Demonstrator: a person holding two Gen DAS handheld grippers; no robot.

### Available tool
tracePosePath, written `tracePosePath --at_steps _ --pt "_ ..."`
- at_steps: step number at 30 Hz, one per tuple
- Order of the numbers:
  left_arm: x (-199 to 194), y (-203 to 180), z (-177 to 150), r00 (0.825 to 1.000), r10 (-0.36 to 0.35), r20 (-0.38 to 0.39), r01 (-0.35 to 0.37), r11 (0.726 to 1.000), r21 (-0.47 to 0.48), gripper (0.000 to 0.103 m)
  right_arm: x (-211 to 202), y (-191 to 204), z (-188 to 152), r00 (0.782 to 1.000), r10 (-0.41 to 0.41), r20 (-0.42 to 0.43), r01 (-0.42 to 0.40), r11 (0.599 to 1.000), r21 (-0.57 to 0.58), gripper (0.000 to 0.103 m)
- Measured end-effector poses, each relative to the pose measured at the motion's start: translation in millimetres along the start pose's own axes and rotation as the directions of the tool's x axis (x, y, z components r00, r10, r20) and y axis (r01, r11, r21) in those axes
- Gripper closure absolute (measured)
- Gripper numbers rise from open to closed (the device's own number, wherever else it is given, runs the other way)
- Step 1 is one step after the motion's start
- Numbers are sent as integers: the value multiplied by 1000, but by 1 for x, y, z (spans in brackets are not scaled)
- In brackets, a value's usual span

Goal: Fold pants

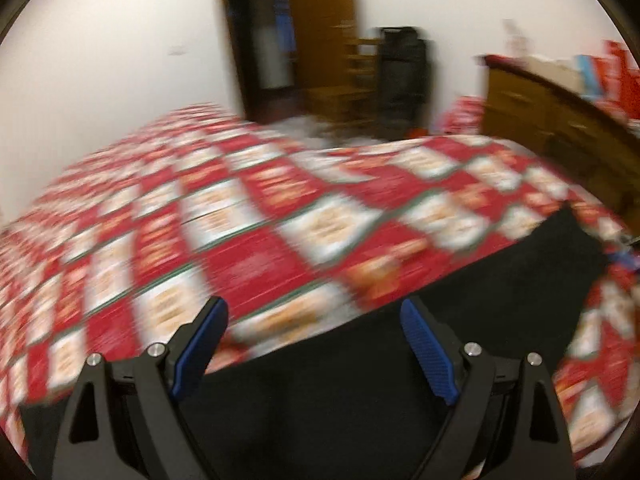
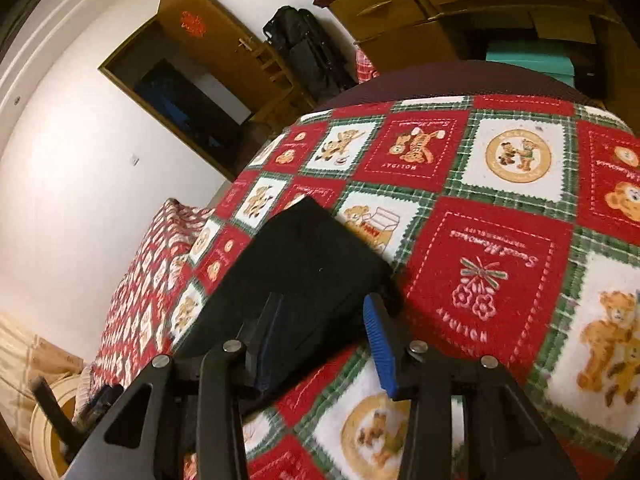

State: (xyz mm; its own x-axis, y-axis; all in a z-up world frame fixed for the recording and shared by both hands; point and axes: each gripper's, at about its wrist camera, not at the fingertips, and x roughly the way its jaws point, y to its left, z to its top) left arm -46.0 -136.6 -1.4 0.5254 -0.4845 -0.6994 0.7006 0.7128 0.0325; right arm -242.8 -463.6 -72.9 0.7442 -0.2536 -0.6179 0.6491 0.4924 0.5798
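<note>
The black pants [image 2: 312,248] lie folded flat as a dark slab on the red, white and green teddy-bear blanket [image 2: 500,240]. My right gripper [image 2: 322,300] sits low at their near end. Its blue pads stand apart on either side of the cloth, and neither visibly presses on it. In the blurred left wrist view the pants [image 1: 360,380] spread dark under and ahead of my left gripper [image 1: 312,312]. That gripper hangs above them, open wide, with nothing between its fingers.
The blanket [image 1: 280,200] covers a bed. A wooden dresser [image 2: 400,0] stands past the far edge, with a black bag [image 2: 308,48], a wooden chair [image 1: 352,80] and an open door [image 2: 208,40] beside it. More patterned bedding [image 2: 160,260] lies by the white wall.
</note>
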Motion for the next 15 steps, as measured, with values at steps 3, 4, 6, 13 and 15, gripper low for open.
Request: tracePosePath --at_steps 3,4,6,13,15 --pt "18 -39 28 991 -131 -23 132 990 39 12 19 -6 4 999 13 -41 -11 999 40 72" --pt "24 -54 34 990 -139 -32 141 988 57 12 24 -8 5 998 0 -56 2 999 51 88" --pt "35 -82 41 985 -167 -48 171 980 100 12 29 -6 7 997 -15 -71 18 999 43 99" --pt "37 -129 42 969 -239 -64 246 957 156 12 -26 30 24 992 118 38 -118 993 4 100" --pt "38 -133 42 965 -254 -72 262 952 158 12 -30 27 25 992 118 43 -119 993 24 100"
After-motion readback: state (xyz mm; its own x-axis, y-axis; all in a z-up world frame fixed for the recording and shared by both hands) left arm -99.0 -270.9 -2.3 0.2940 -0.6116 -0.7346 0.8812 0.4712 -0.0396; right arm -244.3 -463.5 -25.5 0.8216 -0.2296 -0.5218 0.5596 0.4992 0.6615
